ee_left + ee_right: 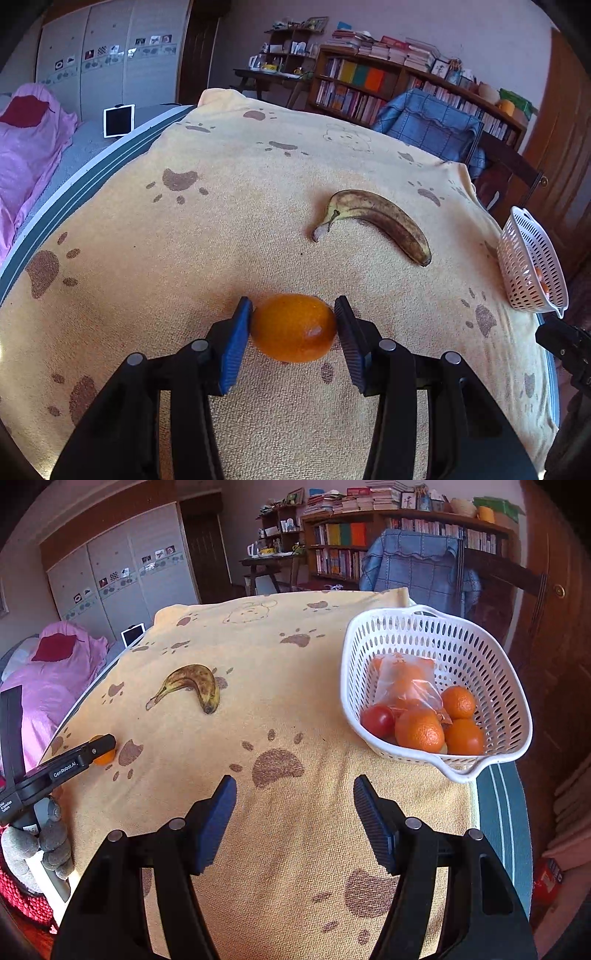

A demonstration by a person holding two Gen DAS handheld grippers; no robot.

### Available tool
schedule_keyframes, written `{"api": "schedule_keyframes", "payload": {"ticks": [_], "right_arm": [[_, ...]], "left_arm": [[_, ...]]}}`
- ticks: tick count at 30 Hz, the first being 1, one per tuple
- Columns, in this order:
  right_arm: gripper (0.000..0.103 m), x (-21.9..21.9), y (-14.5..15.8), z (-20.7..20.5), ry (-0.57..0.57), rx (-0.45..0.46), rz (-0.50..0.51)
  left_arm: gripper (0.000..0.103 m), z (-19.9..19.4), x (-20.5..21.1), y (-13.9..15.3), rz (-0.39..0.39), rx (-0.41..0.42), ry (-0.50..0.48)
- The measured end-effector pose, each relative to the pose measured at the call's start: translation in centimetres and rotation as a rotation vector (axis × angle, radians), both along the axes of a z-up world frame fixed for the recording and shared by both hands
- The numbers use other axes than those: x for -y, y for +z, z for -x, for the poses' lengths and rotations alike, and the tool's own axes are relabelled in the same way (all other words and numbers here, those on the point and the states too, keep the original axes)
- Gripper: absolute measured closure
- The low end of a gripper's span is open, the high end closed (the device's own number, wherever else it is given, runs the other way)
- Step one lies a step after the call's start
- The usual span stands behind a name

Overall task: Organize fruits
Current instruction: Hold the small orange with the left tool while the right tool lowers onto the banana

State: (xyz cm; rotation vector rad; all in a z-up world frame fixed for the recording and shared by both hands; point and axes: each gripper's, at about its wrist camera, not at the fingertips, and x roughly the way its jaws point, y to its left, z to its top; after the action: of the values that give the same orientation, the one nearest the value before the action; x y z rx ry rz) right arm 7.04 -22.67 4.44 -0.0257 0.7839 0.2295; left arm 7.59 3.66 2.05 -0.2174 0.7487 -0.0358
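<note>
In the left wrist view, the left gripper point(293, 326) sits low in the centre of the frame, its two blue pads point(236, 347) pressed against either side of a small orange fruit point(293, 328) — the jaws are partly closed and clamped on it, just over a yellow towel point(221, 240) printed with brown paw marks. Up and to the right of the fruit lies a brown-spotted banana point(380, 218), flat on the towel. At the right edge of the frame a white perforated basket point(528, 258) stands on the towel's border. In the right wrist view, the right gripper point(295, 812) fills the lower centre, its jaws standing apart with nothing between them — only bare towel shows in the gap. The white basket takes up the upper right of the frame and holds several oranges point(419, 731), a red tomato point(377, 720) and a clear plastic bag point(406, 681) with something orange inside. The banana lies left of centre. At the left edge, the left gripper appears as a black arm with the orange fruit at its tip.
</note>
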Motion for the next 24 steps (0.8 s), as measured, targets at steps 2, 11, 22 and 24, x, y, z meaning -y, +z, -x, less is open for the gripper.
{"api": "schedule_keyframes", "payload": {"ticks": [2,11,22,24], "right_arm": [[0.036,-1.5,0.2,-0.9,0.041,0.001,0.031],[0.036,-5.9,-0.3,-5.9,0.122,0.015,0.061],[0.036,-8.2,-1.6,-13.4,0.106,-0.048,-0.088],[0.036,-9.0,-1.8,-14.4,0.14,-0.073,-0.146]], "left_arm": [[0.057,0.0,-0.1,0.0,0.005,-0.002,-0.002],[0.057,0.1,-0.1,0.0,0.009,0.003,-0.002],[0.057,0.0,-0.1,0.1,0.012,0.009,0.004],[0.057,0.2,-0.1,0.2,0.008,0.02,0.01]]}}
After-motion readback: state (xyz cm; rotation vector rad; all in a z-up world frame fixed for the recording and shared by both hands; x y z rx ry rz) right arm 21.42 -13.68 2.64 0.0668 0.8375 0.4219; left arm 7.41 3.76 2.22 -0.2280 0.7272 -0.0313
